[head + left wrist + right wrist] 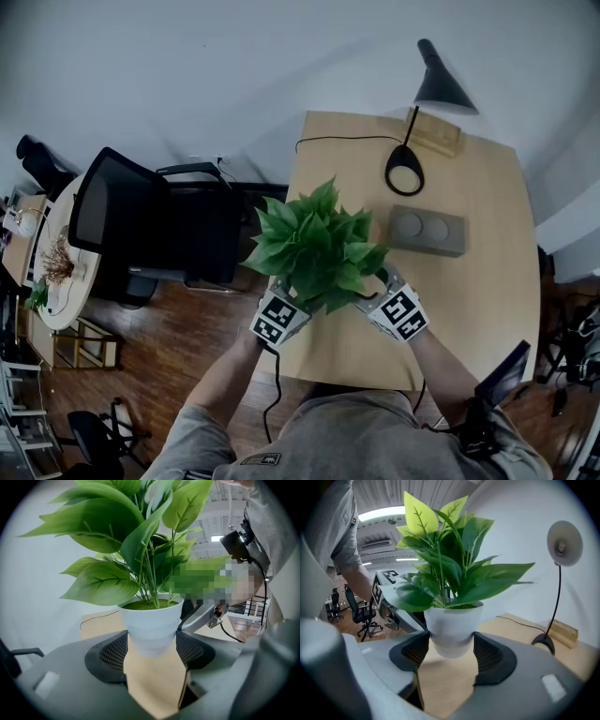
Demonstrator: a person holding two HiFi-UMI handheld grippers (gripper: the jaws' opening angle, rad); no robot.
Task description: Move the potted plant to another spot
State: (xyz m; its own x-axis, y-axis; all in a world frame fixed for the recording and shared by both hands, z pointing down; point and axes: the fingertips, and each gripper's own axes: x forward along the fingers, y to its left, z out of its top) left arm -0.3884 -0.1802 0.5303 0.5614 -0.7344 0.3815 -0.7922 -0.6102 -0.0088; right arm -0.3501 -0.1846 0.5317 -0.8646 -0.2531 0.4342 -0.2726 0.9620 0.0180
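Note:
The potted plant (319, 246), broad green leaves in a white ribbed pot (152, 625), is held over the near part of the wooden table (469, 281). My left gripper (298, 304) clasps the pot from the left, its black pads (110, 656) pressed on the pot's lower sides. From the right, my right gripper (378, 296) grips the same pot (453, 625), with its pads (490, 656) against the pot's wall. The pot's base appears slightly off the tabletop. Leaves hide both sets of fingertips in the head view.
A black desk lamp (417, 122) stands at the table's far end beside a wooden block (436, 136). A grey block with two round recesses (427, 231) lies just beyond the plant. A black office chair (155, 225) stands left of the table.

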